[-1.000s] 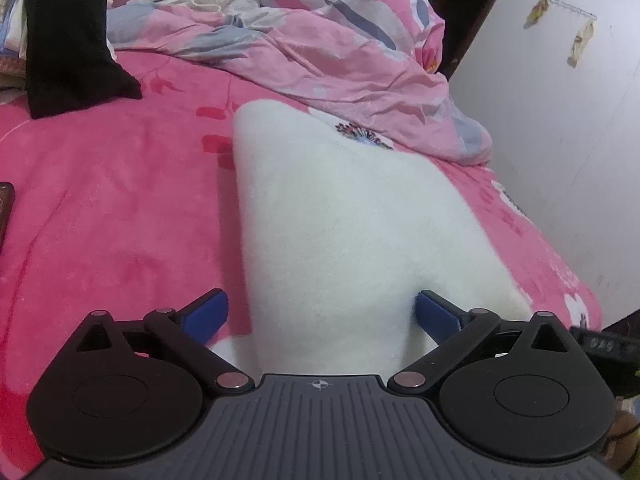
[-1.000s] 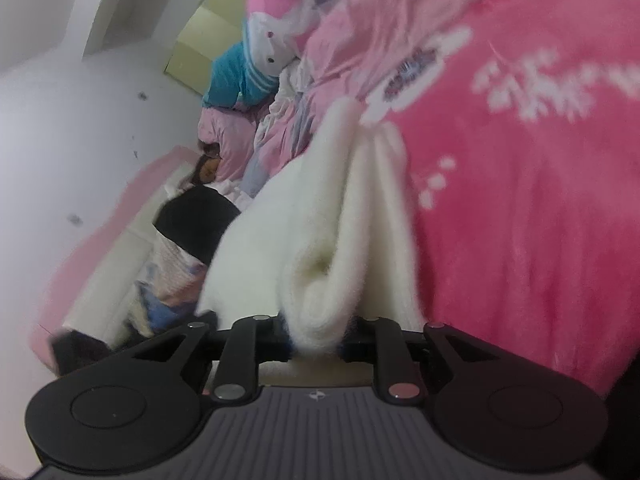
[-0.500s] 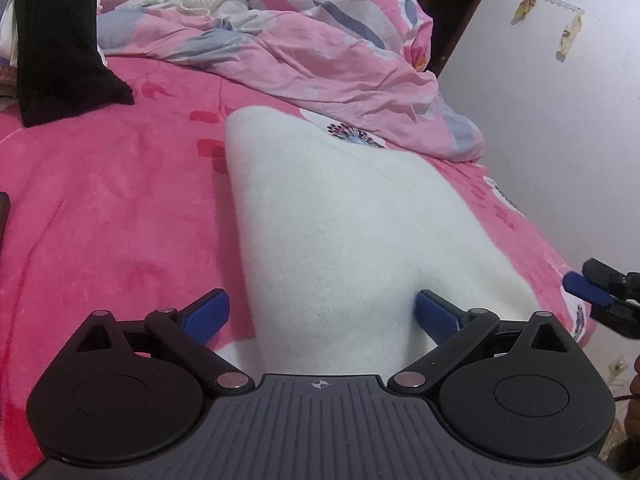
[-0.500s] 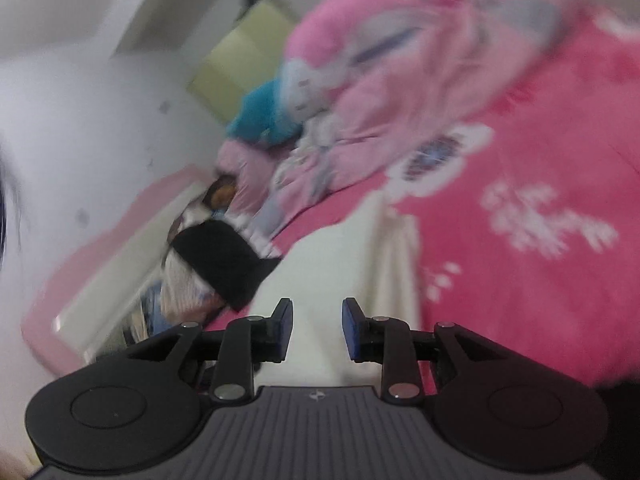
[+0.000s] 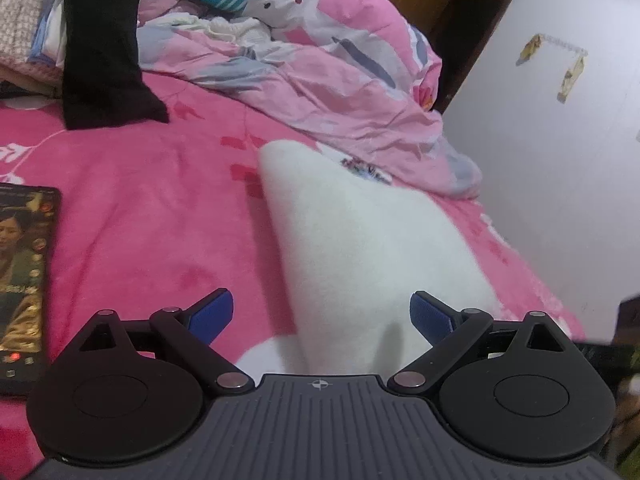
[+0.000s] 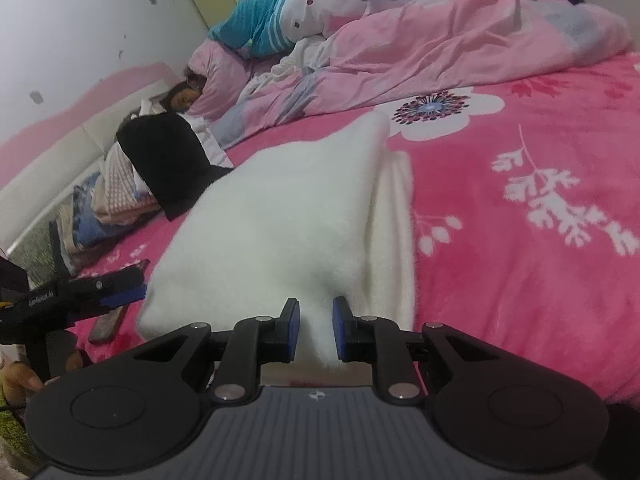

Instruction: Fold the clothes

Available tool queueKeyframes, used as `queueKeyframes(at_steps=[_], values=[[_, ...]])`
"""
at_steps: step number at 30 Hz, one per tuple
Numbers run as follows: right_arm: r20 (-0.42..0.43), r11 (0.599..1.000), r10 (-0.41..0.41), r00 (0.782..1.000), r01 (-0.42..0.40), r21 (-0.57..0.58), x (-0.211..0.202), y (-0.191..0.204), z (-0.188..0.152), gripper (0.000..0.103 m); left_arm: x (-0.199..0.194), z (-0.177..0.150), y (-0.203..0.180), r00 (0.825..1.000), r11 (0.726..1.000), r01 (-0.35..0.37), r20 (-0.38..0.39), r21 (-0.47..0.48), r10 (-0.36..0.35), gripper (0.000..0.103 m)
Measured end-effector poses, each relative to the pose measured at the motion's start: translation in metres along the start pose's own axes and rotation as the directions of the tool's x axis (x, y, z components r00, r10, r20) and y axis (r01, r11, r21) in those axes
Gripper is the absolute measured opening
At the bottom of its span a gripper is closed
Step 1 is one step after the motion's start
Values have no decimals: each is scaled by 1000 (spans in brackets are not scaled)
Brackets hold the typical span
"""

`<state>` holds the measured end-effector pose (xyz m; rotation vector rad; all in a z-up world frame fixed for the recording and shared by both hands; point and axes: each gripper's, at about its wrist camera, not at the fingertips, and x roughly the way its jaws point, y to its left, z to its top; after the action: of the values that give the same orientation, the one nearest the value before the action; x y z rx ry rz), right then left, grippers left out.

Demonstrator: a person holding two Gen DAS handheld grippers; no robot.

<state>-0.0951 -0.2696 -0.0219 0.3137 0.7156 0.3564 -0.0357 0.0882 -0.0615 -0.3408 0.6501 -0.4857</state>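
Note:
A white fleece garment [image 5: 360,248] lies folded on the pink bed cover [image 5: 140,200]. My left gripper [image 5: 322,314] is open wide, its blue pads either side of the garment's near end, gripping nothing. In the right wrist view the same garment [image 6: 280,216] runs away from me. My right gripper [image 6: 314,330] is partly open, with a narrow gap between its pads, and a tip of the white fleece lies in that gap without being pinched. The left gripper also shows in the right wrist view [image 6: 120,292], at the left.
A crumpled pink duvet [image 5: 320,80] lies behind the garment. A black garment [image 5: 104,52] hangs over a stack of clothes at the far left. A phone [image 5: 20,280] with a lit screen lies on the bed at the left. A white wall [image 5: 560,160] borders the right side.
My right gripper let go of the white garment, pulled away, and has come back low to its near end. My left gripper stayed open and drew back a little, so the phone came into view.

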Motion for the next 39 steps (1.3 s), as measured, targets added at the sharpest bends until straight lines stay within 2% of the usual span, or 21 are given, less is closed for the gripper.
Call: queueKeyframes(at_steps=[5,8,10,12,16,18,20,23,25,28,31,34,39], values=[[49,989,24,998,-17,-146,-10,39,20,20,6,-13,-6,999,998,0,-38,65,3,96],[18,976,4,1000,0,-218,5,49,16,20,10,-18,-10,999,994,-11,-50,113,17,96],[-67,971,-66,996,49,-233,29,39,2,20,7,-16,-8,999,994,4,-50,112,2,96],[-63,973,-51,997,35,-228,34,30,-8,20,2,-12,-6,999,994,26,-44,105,-22,96],[-101,968,-69,992,42,-249,31,38,3,20,-11,1,1,993,992,119,5,42,-120,98],[-116,959,-84,990,49,-280,28,47,11,20,-4,7,-2,993,992,121,13,27,-121,98],[-82,949,-67,994,38,-313,20,59,24,21,10,12,-8,996,995,91,4,35,-91,97],[16,934,-42,999,45,-355,12,74,49,21,33,10,-15,997,996,74,-36,44,-72,99],[64,923,-68,996,87,-375,20,75,59,21,40,4,-11,994,996,90,-68,-11,-91,99],[2,924,-127,992,119,-362,52,54,55,20,46,-5,-7,991,994,98,-91,-48,-102,99],[-20,936,-112,994,98,-338,70,31,35,19,47,-10,-8,991,995,92,-94,-28,-94,99],[-69,933,-143,987,111,-343,68,45,57,20,48,-10,-10,991,996,88,-96,-8,-89,99],[45,918,-52,998,66,-390,68,78,93,20,50,-11,-12,992,996,86,-93,13,-84,99]])
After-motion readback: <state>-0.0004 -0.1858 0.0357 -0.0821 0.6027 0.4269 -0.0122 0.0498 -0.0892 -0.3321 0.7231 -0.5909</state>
